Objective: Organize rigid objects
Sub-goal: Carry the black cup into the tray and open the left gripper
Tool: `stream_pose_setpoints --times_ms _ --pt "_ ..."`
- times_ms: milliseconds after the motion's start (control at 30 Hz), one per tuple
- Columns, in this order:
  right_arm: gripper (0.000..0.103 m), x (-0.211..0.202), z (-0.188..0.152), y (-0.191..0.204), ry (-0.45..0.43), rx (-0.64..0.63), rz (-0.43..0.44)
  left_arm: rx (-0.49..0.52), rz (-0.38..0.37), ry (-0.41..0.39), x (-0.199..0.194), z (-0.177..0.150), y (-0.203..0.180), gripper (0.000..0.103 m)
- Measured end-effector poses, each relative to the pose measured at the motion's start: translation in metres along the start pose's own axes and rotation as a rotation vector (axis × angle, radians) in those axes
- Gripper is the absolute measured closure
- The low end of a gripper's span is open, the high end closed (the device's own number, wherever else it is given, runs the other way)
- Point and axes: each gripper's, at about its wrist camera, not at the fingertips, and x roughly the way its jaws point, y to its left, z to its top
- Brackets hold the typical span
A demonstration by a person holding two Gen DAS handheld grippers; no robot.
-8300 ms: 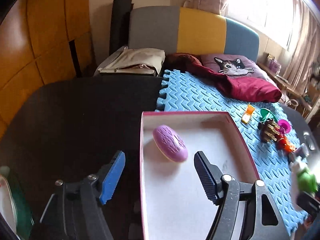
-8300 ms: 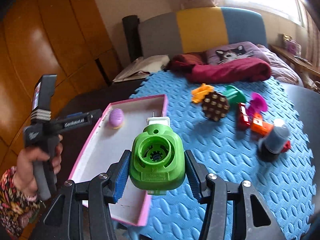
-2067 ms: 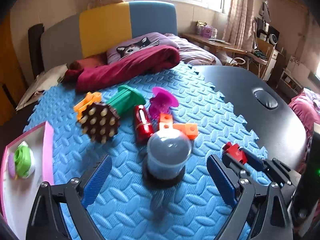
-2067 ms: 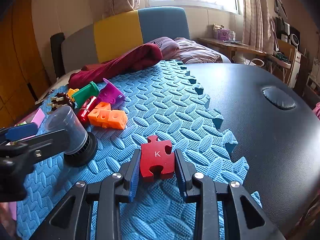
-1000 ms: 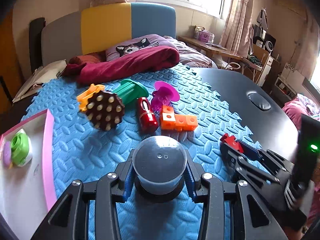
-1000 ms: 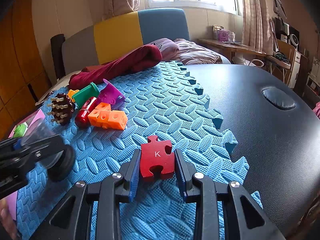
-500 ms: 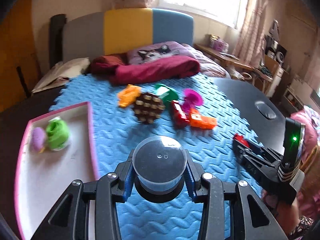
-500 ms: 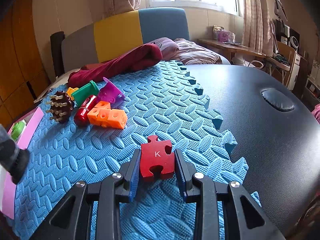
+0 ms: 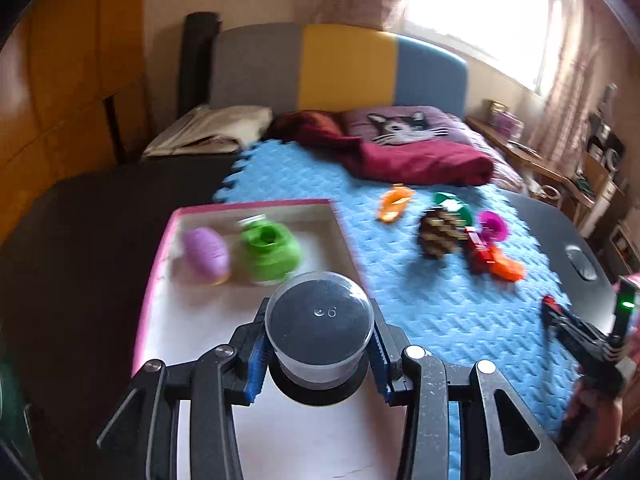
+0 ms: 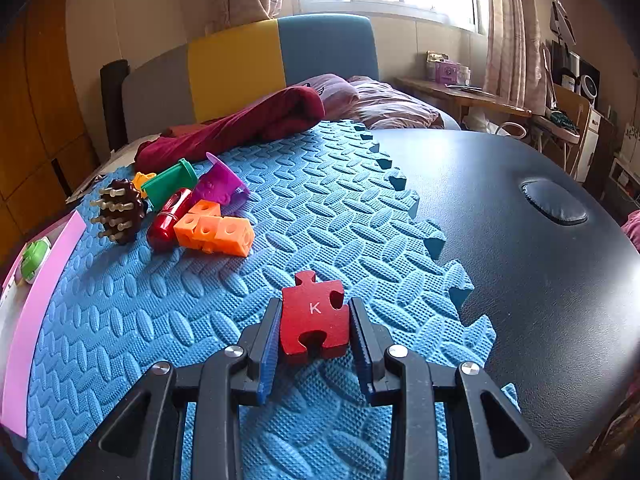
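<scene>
The left gripper [image 9: 318, 354] is clamping a clear-domed jar [image 9: 319, 326] over the pink-rimmed tray [image 9: 154, 256], while the right gripper [image 10: 314, 330] is clamping a red puzzle piece [image 10: 314, 314] at the foam mat's [image 10: 320, 216] five o'clock edge.

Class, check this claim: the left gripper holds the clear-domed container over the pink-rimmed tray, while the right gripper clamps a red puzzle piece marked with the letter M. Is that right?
Not quite. The red puzzle piece in the right gripper is marked K, not M, as the right wrist view shows. The rest stands: the left gripper holds the clear-domed container over the pink-rimmed tray.
</scene>
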Motion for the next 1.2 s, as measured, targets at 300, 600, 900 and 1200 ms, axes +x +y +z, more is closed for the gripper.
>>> stream_pose_setpoints --times_ms 300,600,900,1200 --pt "0.071 0.000 0.000 0.001 0.001 -0.008 -0.007 -0.063 0.053 0.042 0.027 -0.006 0.057 0.060" --pt "0.071 0.000 0.000 0.001 0.003 -0.015 -0.015 -0.089 0.098 0.042 0.040 -0.002 0.073 0.056" --pt "0.071 0.000 0.000 0.002 0.003 -0.016 -0.015 -0.135 0.110 0.013 0.023 -0.014 0.076 0.035" --pt "0.071 0.002 0.001 0.002 0.020 -0.016 -0.014 -0.173 0.087 -0.002 0.004 -0.031 0.071 0.027"
